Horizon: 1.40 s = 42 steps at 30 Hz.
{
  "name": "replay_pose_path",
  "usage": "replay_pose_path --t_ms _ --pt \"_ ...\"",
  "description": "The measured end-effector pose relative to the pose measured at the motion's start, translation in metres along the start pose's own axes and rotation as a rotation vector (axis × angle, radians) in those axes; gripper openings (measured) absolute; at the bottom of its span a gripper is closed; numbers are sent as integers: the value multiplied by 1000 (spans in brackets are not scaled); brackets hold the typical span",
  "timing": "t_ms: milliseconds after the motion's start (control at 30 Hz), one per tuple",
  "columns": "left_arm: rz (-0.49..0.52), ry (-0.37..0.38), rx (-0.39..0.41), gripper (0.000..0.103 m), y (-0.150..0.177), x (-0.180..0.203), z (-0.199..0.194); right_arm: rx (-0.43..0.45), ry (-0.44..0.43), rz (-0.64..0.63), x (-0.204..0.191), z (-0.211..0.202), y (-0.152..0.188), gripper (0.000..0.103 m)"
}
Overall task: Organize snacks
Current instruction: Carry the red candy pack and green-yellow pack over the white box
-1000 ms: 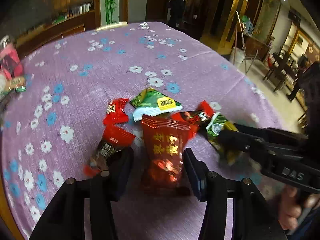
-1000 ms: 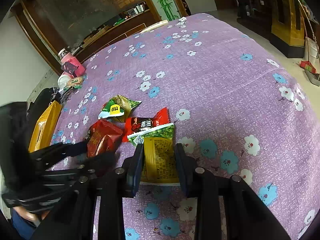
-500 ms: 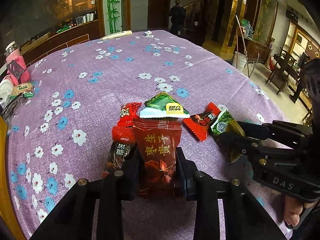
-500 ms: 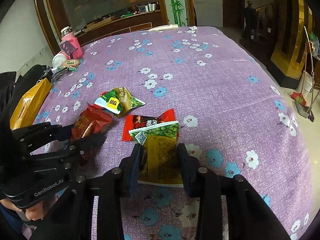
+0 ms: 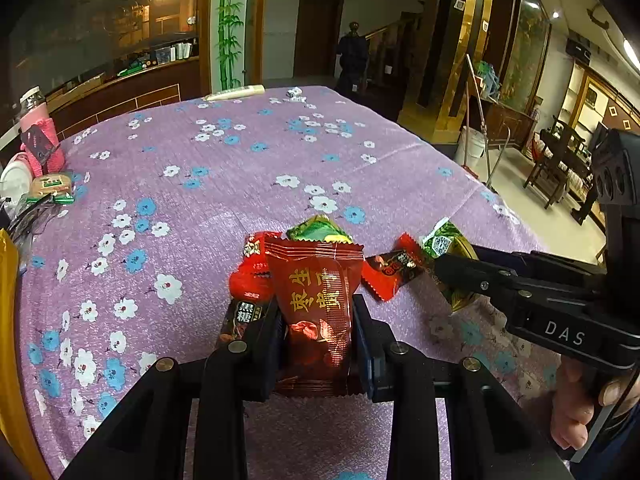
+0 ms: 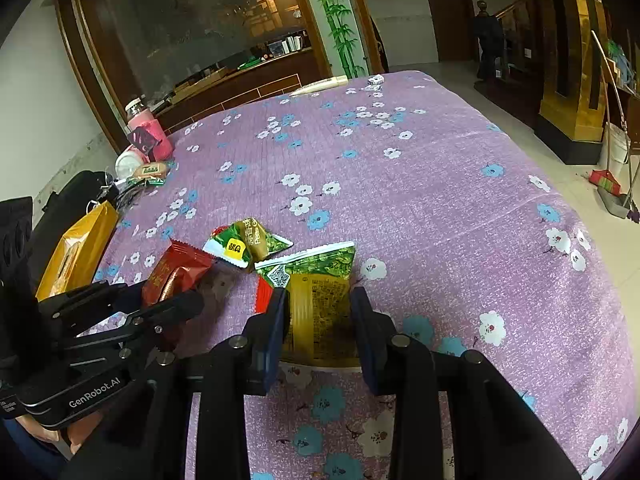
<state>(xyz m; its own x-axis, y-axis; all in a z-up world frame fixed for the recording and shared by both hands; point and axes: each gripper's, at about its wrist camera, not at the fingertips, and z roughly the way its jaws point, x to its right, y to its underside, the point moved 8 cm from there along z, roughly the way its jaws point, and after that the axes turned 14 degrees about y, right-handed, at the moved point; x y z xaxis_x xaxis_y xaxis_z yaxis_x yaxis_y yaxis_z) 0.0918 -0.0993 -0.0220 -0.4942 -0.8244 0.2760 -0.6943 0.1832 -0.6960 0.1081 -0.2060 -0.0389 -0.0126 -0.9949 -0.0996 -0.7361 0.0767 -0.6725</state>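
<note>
1. Since the earlier frame, the left gripper (image 5: 318,344) has been closed onto the dark red packet (image 5: 316,312); its fingers (image 5: 266,348) were spread beside the packet then and are now clenched on its two sides, low in the centre of the left wrist view.
2. Behind it, a red sachet (image 5: 254,272) and a green triangular packet (image 5: 318,230) are seen lying on the desk (image 5: 240,184), which is covered by a purple flowered cloth.
3. The green and yellow packet (image 6: 320,304) is grasped by the right gripper (image 6: 320,336) in the lower centre of the right wrist view, with both fingers (image 6: 366,340) pressed against its edges.
4. A red wrapper (image 5: 390,270) is partly covered by that packet.
5. A yellow bag (image 6: 76,252) and a pink bottle (image 6: 146,132) are seen at the left edge of the desk.
</note>
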Motion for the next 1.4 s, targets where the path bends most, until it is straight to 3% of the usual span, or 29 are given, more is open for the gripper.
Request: replay_pose_path --t_ms 867,1133,1400 --pt "-21 -3 49 32 -7 -3 -13 -18 -29 33 0 7 -2 31" --pt "4 -15 89 32 -11 3 -21 15 9 73 11 5 -7 31" --pt "-7 3 93 32 -10 8 -43 41 13 139 12 -27 3 31"
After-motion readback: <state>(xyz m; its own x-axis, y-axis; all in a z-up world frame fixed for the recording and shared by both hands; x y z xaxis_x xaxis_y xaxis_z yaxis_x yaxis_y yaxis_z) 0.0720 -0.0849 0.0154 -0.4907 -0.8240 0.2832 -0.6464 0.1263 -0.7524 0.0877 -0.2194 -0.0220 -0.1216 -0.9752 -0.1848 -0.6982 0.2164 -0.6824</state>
